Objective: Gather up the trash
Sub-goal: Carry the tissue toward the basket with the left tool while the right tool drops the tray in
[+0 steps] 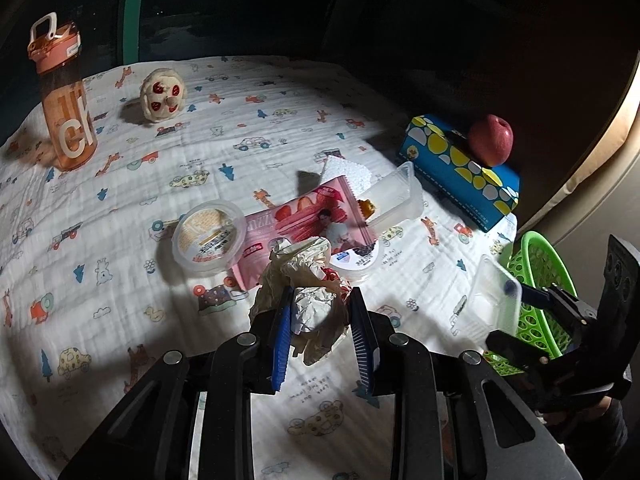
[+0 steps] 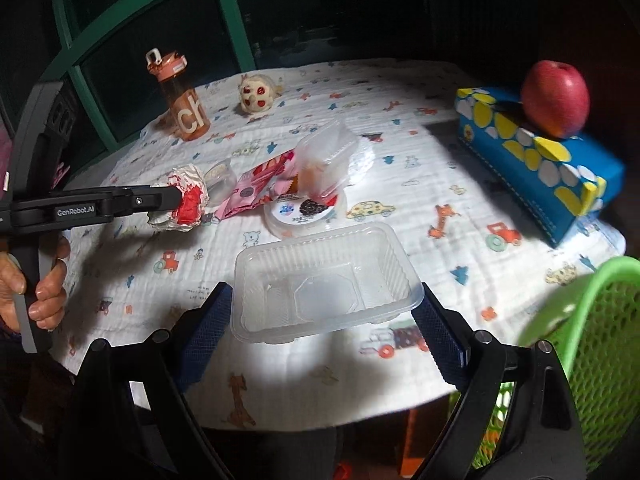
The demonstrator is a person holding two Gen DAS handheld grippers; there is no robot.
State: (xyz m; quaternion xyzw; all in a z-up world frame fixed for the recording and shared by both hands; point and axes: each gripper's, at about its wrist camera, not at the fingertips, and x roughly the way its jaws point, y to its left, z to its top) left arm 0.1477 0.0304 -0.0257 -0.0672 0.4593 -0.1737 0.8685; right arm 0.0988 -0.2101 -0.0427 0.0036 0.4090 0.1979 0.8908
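While the left gripper (image 1: 320, 312) clamps a crumpled wrapper (image 1: 308, 280) at frame centre, only the right view shows the right gripper (image 2: 324, 312) pinching a clear tray (image 2: 326, 280) beside the green basket (image 2: 600, 320), lower right.

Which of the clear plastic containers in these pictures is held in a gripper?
The shallow rectangular tray, gripped between the right gripper fingers. The taller clear box and the round lidded cup lie on the tablecloth among the wrappers, ungripped.

Dark green-framed window (image 2: 228, 12) behind the cloth-covered table (image 2: 400, 184).
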